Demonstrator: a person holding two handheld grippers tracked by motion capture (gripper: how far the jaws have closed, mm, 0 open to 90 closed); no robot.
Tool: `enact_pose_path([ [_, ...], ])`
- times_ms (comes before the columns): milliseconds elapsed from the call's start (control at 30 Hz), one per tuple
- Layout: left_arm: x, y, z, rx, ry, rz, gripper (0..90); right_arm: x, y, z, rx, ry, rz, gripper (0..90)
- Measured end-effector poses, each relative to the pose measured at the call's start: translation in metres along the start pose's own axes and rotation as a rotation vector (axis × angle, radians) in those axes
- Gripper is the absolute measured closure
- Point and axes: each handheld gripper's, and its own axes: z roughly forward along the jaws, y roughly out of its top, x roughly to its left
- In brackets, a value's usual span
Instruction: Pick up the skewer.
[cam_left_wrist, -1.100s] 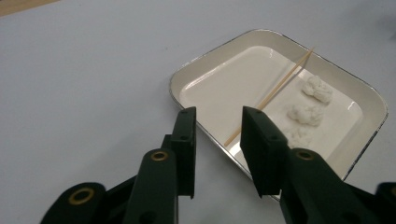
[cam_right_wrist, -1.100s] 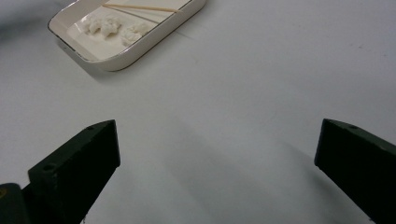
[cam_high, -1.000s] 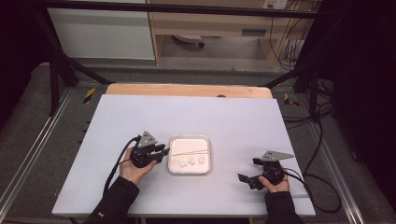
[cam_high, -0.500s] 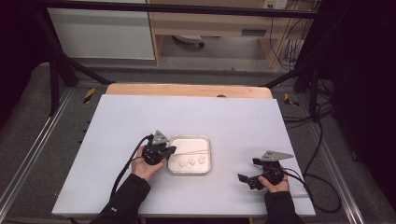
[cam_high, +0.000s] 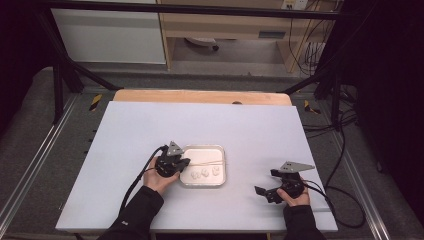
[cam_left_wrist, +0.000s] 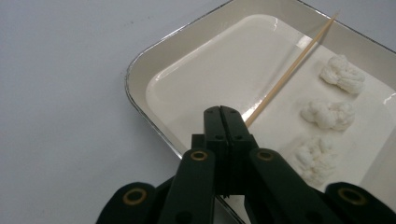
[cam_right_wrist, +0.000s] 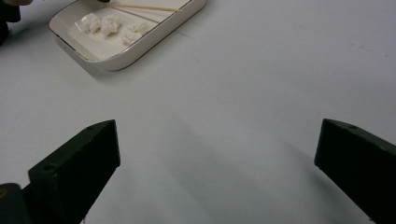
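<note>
Step in hand: grasping the skewer (cam_left_wrist: 292, 67). It lies aslant in the tray (cam_left_wrist: 140, 70) on the surface. The left hand-held gripper (cam_left_wrist: 221, 112) is closed, apparently on its near end. The right hand-held gripper (cam_right_wrist: 215, 158) rests open. Next: lift levelly, clear of the three white lumps (cam_left_wrist: 329, 114).

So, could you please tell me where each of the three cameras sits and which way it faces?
High view: above the person's side, facing forward and down on the white table; forearms, both hands show.
Left gripper view: on the left hand-held gripper, jaws shut at the thin wooden skewer over the shallow white rectangular tray.
Right gripper view: on the right hand-held gripper, jaws open, low across the table.
All share the tray.
</note>
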Motion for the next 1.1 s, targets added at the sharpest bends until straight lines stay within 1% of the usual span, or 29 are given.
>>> enact_pose_path([
  [167, -0.002, -0.001, 0.0, 0.005, -0.016, 0.008, 90.0, 0.0, 0.0, 0.0, 0.001, 0.0, -0.002, 0.7],
  [233, -0.003, -0.001, -0.001, 0.015, -0.024, 0.021, 90.0, 0.0, 0.0, 0.0, -0.003, -0.001, 0.001, 0.7],
  [400, -0.004, -0.003, -0.004, 0.021, -0.03, 0.033, 90.0, 0.0, 0.0, 0.0, 0.001, 0.0, -0.002, 0.7],
  [467, -0.004, -0.006, -0.005, 0.018, -0.045, 0.029, 90.0, 0.0, 0.0, 0.0, 0.0, 0.0, -0.001, 0.7],
  [567, -0.006, -0.007, -0.007, 0.025, -0.056, 0.046, 90.0, 0.0, 0.0, 0.0, -0.002, -0.001, -0.001, 0.7],
  [633, -0.006, -0.007, -0.007, 0.022, -0.057, 0.051, 90.0, 0.0, 0.0, 0.0, 0.001, -0.001, -0.001, 0.7],
  [667, -0.006, -0.006, -0.008, 0.009, -0.06, 0.059, 89.4, 0.0, 0.0, 0.0, 0.001, -0.001, -0.002, 0.7],
  [767, -0.007, -0.002, -0.01, -0.013, -0.062, 0.083, 83.0, 0.0, 0.0, 0.0, -0.002, 0.0, -0.002, 0.7],
  [833, -0.007, 0.001, -0.01, -0.018, -0.065, 0.099, 78.1, 0.0, 0.0, 0.0, 0.0, -0.001, -0.001, 0.7],
  [933, -0.008, 0.004, -0.01, -0.029, -0.067, 0.107, 69.0, 0.0, 0.0, 0.0, -0.001, 0.0, -0.001, 0.7],
  [1000, -0.009, 0.007, -0.008, -0.02, -0.072, 0.116, 65.8, 0.0, 0.0, 0.0, -0.002, 0.0, -0.002, 0.7],
  [1033, -0.01, 0.01, -0.006, 0.0, -0.083, 0.12, 64.4, 0.0, 0.0, 0.001, -0.001, 0.0, -0.002, 0.7],
  [1067, -0.01, 0.01, -0.006, 0.0, -0.083, 0.12, 64.1, 0.0, 0.0, 0.001, -0.001, 0.001, -0.002, 0.7],
  [1100, -0.01, 0.011, -0.004, 0.011, -0.089, 0.122, 64.0, 0.0, 0.0, 0.001, 0.0, 0.002, 0.001, 0.7],
])
